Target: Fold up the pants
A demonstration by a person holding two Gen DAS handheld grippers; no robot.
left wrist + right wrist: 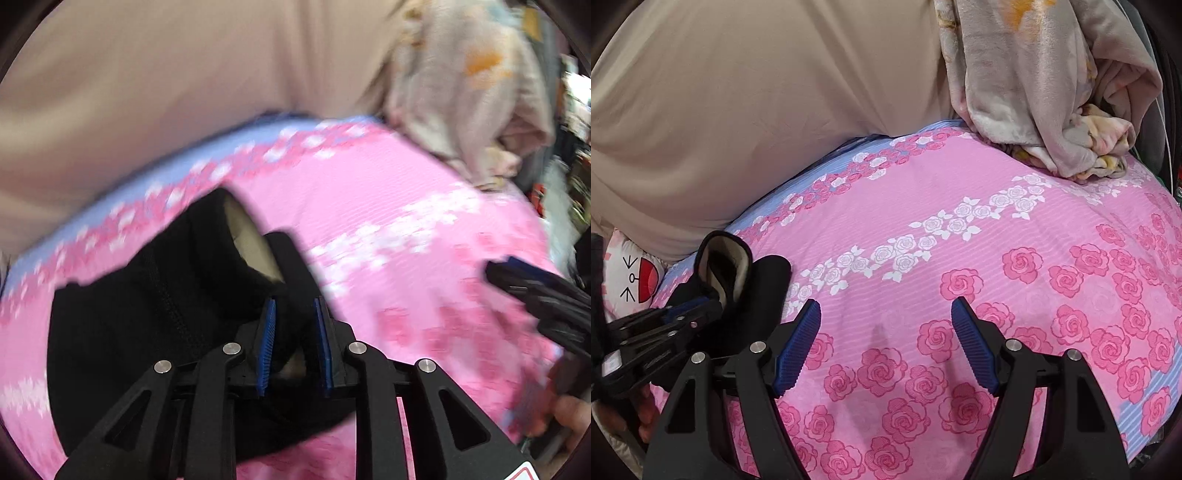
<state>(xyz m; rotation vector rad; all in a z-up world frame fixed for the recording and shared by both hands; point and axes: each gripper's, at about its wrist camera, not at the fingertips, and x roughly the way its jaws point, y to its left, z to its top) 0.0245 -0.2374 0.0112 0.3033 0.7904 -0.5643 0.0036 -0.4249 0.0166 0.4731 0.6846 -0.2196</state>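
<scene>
I see one pair of black pants (155,314), bunched at the left of the pink rose-print bedsheet (960,258), its cream-lined opening pointing away from me. My left gripper (293,345) pinches its fabric between nearly closed blue pads. My right gripper (886,347) hovers wide open, holding nothing.

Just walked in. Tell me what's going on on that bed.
A person is folding black pants on a pink rose-print bedsheet with handheld tongs. The left tongs are shut on the pants' dark fabric. The right tongs hover open over bare sheet, holding nothing. A grey blanket is heaped at the far corner.
</scene>
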